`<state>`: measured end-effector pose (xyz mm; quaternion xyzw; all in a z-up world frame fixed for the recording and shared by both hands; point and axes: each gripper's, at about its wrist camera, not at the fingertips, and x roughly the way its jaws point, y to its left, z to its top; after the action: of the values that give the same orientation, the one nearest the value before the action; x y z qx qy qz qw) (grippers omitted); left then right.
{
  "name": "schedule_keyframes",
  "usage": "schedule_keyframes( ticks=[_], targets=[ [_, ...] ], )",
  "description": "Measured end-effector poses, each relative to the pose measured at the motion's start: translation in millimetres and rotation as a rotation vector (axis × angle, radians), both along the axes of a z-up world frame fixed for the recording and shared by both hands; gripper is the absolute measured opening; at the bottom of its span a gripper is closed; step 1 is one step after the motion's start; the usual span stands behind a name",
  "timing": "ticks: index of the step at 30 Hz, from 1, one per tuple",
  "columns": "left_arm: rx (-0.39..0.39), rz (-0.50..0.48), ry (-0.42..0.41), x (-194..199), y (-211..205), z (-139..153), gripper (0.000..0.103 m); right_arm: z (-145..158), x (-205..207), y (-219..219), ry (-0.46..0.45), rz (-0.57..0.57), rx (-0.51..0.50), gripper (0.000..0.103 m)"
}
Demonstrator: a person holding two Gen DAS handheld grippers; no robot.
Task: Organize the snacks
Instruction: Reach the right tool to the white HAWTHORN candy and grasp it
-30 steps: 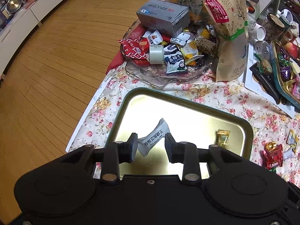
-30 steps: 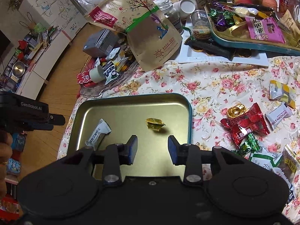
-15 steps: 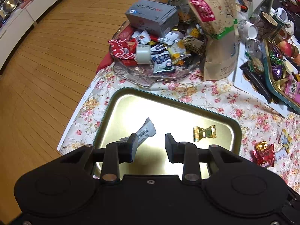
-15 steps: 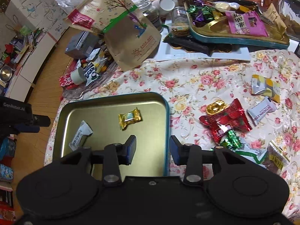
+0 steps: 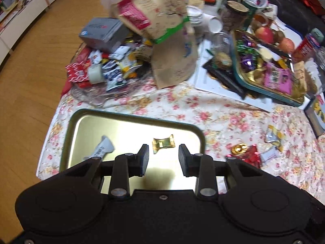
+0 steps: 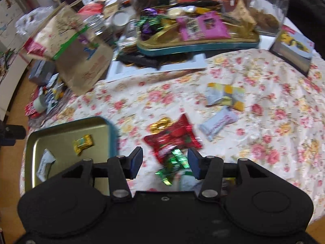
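A gold metal tray (image 5: 87, 114) (image 6: 110, 129) lies on the floral tablecloth and holds a gold-wrapped candy (image 5: 163, 143) (image 6: 83, 144) and a white sachet (image 5: 102, 149) (image 6: 45, 163). My left gripper (image 5: 163, 159) hovers open above the tray, just short of the gold candy, with nothing between its fingers. My right gripper (image 6: 165, 162) hangs over loose snacks right of the tray, its jaws opening; a green foil candy (image 6: 172, 165) and a red packet (image 6: 172, 137) lie on the cloth below the gap, untouched. A gold ingot candy (image 6: 160, 124) sits beside the red packet.
A glass dish (image 5: 95, 95) heaped with snacks and a grey box (image 5: 103, 31) stand at the far left. A brown paper bag (image 5: 162, 40) leans behind the tray. A second full tray (image 6: 199, 42) is at the back, a book (image 6: 294, 48) at the right. More wrapped snacks (image 6: 223, 95) lie on the cloth.
Both grippers have swung right: the left from over the white sachet to the gold candy, the right from over the tray to the loose snacks. The right jaws stand wider.
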<state>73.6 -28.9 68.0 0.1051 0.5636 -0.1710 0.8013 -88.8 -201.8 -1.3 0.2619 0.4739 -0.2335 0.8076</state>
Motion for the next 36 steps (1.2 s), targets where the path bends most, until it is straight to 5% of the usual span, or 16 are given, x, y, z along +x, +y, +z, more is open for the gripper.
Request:
schedule_keyframes(
  ticks=[13, 20, 36],
  targets=[
    [-0.019, -0.146, 0.015, -39.7, -70.2, -0.5, 0.042, -4.2, -46.2, -81.0, 0.059, -0.194, -0.003, 0.052],
    [-0.049, -0.170, 0.024, -48.6, -82.4, 4.5, 0.042, -2.4, -28.5, -110.6, 0.084, -0.231, 0.022, 0.052],
    [-0.083, -0.124, 0.038, -37.7, -74.6, 8.4, 0.042, -64.4, 28.3, -103.8, 0.145, -0.350, 0.299, 0.051]
  ],
)
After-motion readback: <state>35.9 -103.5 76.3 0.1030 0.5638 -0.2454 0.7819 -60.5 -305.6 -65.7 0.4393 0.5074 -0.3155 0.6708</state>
